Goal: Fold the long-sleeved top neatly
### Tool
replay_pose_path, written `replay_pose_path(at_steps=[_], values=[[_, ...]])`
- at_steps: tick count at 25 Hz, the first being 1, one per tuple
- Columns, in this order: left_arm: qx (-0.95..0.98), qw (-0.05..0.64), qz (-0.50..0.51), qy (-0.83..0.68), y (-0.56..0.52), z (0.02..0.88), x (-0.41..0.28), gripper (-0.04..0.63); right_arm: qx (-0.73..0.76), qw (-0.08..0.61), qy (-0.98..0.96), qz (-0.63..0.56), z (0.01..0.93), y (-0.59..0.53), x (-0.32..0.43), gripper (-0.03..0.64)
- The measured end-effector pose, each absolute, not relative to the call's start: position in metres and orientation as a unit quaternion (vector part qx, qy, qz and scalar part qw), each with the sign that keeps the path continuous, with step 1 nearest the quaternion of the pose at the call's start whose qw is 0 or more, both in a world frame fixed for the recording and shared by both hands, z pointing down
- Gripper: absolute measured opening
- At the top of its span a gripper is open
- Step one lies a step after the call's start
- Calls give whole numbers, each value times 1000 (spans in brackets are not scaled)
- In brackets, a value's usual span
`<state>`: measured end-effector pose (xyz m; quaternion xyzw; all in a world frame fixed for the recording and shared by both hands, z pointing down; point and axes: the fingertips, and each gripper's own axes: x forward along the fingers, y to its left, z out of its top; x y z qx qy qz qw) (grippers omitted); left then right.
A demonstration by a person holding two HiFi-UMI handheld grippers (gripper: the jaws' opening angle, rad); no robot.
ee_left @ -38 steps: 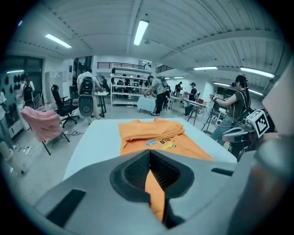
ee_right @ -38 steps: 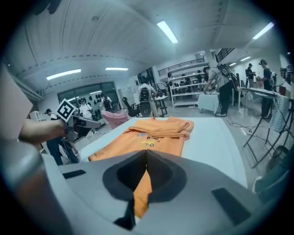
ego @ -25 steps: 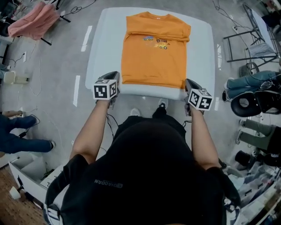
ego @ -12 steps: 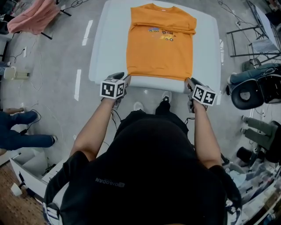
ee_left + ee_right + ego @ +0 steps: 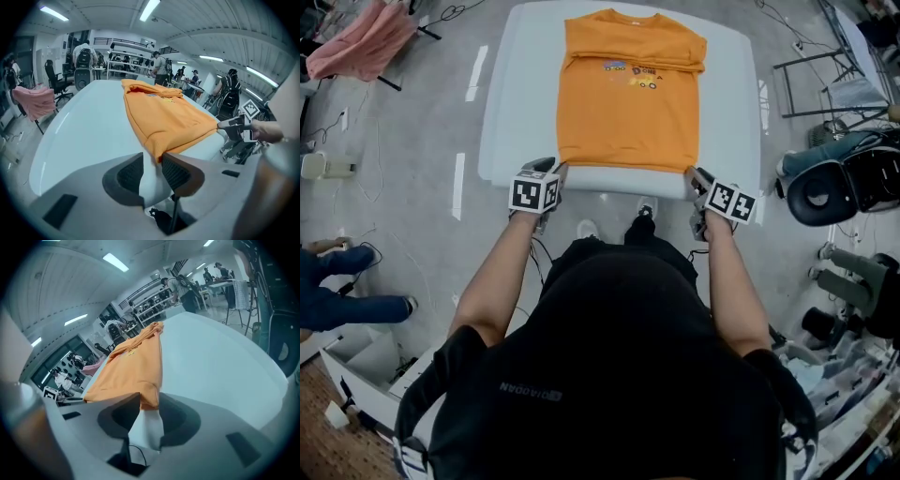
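Note:
The orange long-sleeved top lies flat on the white table, sleeves folded across the chest, hem toward me. My left gripper is at the hem's left corner. In the left gripper view its jaws have just been opening, then eased in slightly. The orange corner sits between the tips, unpressed. My right gripper is at the hem's right corner. Its jaws have just been opening, and the ribbed corner lies loose between them.
The hem lies close to the table's front edge, with my body right behind it. A pink garment hangs on a stand at far left. A black chair and a metal frame stand to the right of the table.
Both grippers have stayed at the two hem corners and sunk a little onto the table's front edge. The top still lies flat in the same shape.

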<state>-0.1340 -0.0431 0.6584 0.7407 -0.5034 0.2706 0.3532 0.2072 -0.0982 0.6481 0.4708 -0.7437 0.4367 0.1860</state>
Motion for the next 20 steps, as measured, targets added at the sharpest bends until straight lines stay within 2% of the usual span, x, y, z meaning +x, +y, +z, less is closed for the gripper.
replay_pose_path(at_steps=[6,13,20], values=[[740,347,256,-517,-44,655,-132,20,466,208,-750,421,651,-94,206,54],[715,403,196,-537,-41,655,-143,11,467,237,-765,375,654,-85,205,35],[725,393,181,-535,-26,644,-159,9,464,228,-786,338,637,-65,195,32]])
